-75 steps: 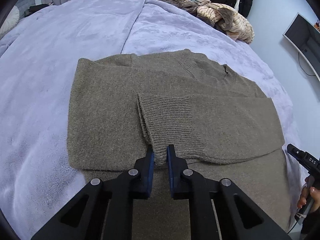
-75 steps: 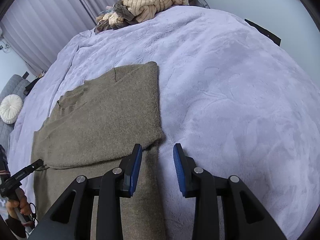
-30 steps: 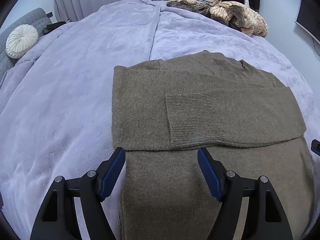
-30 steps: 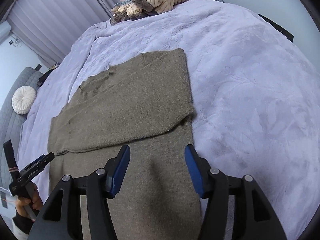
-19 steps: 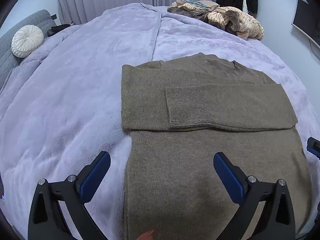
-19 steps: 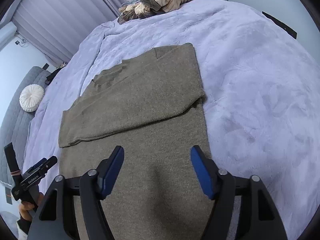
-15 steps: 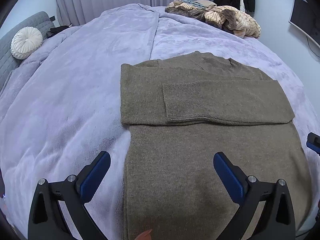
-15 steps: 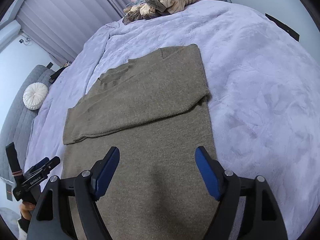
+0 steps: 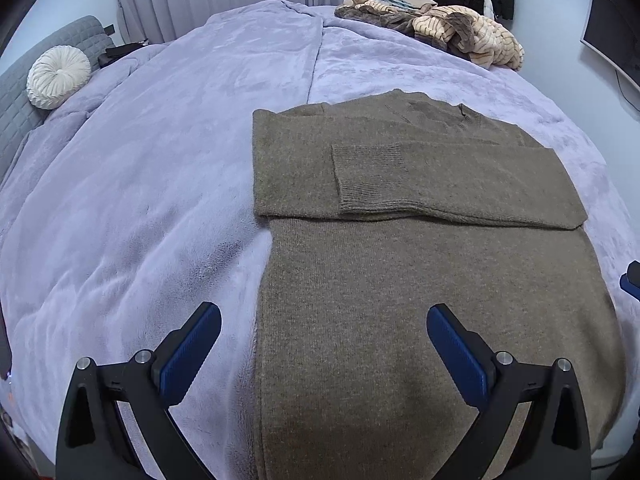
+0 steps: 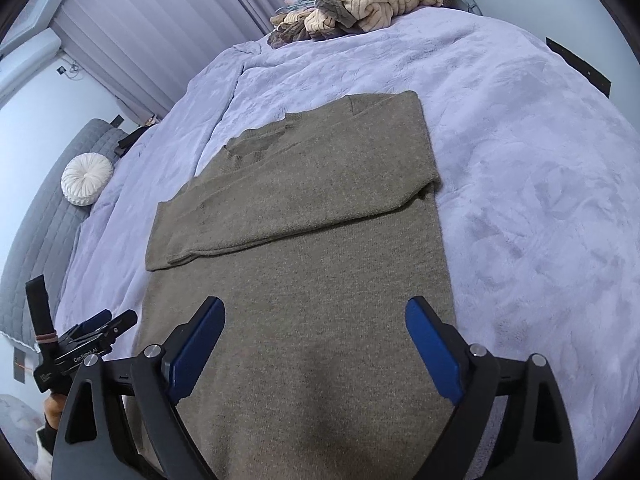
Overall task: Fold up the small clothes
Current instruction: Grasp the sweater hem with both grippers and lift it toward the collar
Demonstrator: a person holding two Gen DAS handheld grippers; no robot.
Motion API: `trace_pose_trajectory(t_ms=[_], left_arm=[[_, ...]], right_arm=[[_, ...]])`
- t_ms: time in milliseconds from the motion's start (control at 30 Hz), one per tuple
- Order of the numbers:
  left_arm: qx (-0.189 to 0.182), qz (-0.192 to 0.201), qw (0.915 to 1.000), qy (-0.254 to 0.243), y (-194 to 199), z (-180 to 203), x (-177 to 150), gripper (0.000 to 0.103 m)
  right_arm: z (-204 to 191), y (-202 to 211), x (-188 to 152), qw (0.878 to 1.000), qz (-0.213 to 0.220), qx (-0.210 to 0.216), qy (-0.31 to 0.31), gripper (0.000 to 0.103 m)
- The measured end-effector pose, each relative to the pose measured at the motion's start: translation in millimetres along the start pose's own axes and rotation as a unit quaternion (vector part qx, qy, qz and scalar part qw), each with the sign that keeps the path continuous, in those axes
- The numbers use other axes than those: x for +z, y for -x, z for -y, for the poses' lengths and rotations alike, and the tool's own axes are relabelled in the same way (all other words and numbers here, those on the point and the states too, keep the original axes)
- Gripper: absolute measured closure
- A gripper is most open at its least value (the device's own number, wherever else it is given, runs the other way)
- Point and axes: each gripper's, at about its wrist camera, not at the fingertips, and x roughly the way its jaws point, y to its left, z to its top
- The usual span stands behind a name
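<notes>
An olive-brown knit sweater [image 9: 420, 280] lies flat on a lavender blanket [image 9: 160, 180], both sleeves folded across its chest. The ribbed cuff [image 9: 368, 180] of the upper sleeve lies near the middle. My left gripper [image 9: 322, 320] hovers wide open over the sweater's lower left edge, nothing between its pads. In the right wrist view my right gripper [image 10: 314, 308] hangs over the sweater [image 10: 312, 240] near its hem. Its jaws are opening and nothing is between them. The left gripper [image 10: 92, 332] shows at the lower left, held in a hand.
A heap of striped and brown clothes [image 9: 440, 32] sits at the bed's far end. A round white cushion [image 9: 58, 78] rests on a grey quilted couch to the left. A dark screen [image 9: 612, 40] hangs on the right wall. Curtains close off the back.
The left gripper let go of the sleeve cuff. Both grippers drew back toward the sweater's hem and spread their jaws wide. The sweater lies still.
</notes>
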Motion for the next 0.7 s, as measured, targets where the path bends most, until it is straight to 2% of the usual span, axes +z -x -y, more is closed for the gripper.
trace_pose_trajectory(t_ms=[167,367,467,700], left_arm=[[-0.006,0.002,1.0,0.003,9,2,-6,0.0],[-0.005,0.007,1.0,-0.002,18,2,-11,0.0],[-0.006,0.007,0.9999,-0.005,22,1,-15,0.0],[-0.016,-0.001,0.9998,-0.009,29,-4,-38,0.0]], right_arm=[[-6,4,-6,1.0,-0.006,-0.009,0.014,0.01],[-6,11,-12,1.0,-0.001,-0.001,0.012,0.01],[-5,16,-15,1.0,0.004,0.014,0.006,0.01],[3,20,-26,0.997,-0.022,0.068,-0.027,0.009]])
